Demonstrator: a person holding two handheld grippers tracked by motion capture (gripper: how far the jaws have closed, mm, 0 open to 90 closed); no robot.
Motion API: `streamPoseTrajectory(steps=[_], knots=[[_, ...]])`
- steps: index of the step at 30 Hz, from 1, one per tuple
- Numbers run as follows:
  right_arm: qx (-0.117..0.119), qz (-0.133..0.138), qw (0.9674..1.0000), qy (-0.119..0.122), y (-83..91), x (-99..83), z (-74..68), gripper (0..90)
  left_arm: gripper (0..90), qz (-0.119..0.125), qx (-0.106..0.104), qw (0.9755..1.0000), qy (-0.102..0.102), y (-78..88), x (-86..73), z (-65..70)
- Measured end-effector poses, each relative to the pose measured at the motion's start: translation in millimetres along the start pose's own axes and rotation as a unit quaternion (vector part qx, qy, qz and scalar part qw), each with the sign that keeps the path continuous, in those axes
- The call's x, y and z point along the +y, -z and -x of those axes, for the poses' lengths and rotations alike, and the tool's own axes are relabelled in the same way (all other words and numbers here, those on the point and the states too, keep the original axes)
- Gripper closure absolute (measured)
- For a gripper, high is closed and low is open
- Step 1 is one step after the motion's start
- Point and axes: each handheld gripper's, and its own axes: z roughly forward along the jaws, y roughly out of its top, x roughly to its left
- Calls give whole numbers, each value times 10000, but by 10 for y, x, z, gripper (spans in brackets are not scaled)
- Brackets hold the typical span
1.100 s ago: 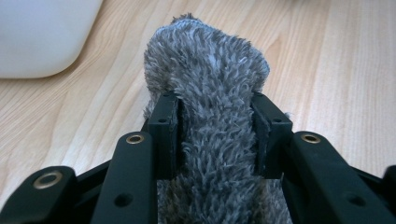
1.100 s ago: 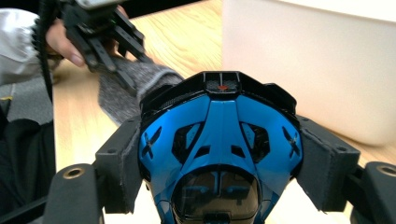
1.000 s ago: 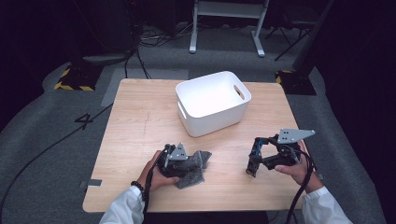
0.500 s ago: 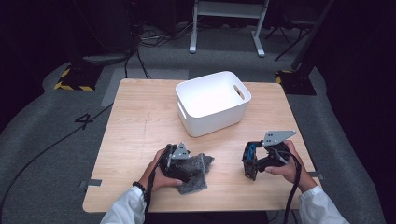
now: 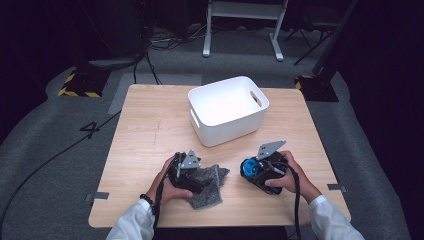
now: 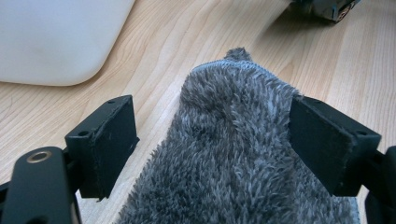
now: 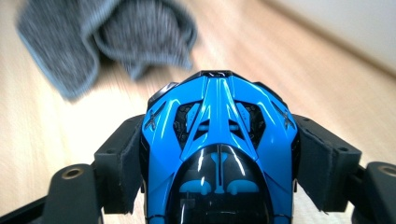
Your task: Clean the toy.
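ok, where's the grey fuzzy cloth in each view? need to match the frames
High view: grey cloth low centre, on the table beside the left gripper.
Left gripper view: it lies between the open jaws, bottom centre.
Right gripper view: top left, blurred, beyond the blue toy car.
Shared landmark: white bin, top left in the left gripper view, top right in the right gripper view.

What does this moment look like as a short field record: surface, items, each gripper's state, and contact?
surface: wooden table
container: white bin, upright at the far middle of the table
cloth: grey fleece cloth, crumpled on the table, near edge
left gripper: jaws have just been opening, now open, cloth lying between them
right gripper: shut on blue toy car
toy car contact: clamped on both sides, nose toward the cloth
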Motion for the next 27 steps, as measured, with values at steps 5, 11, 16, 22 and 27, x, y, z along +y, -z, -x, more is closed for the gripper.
streamPoseTrajectory(steps=[5, 11, 16, 22, 27], knots=[[101, -278, 9996, 24, -99, -38, 1, 259, 169, 49, 165, 9998, 87, 47, 13, -38], [135, -658, 9975, 222, -216, -76, -59, 257, 179, 213, 381, 9987, 249, 114, 64, -80], [170, -621, 9977, 215, -235, -122, -63, 250, 176, 348, 445, 9979, 306, 153, 94, -71], [189, -509, 9984, 163, -224, -136, -71, 216, 175, 471, 571, 9967, 347, 195, 139, -86], [110, -267, 9995, 124, -112, -127, -92, 208, 175, 618, 794, 9940, 439, 244, 193, -116]])
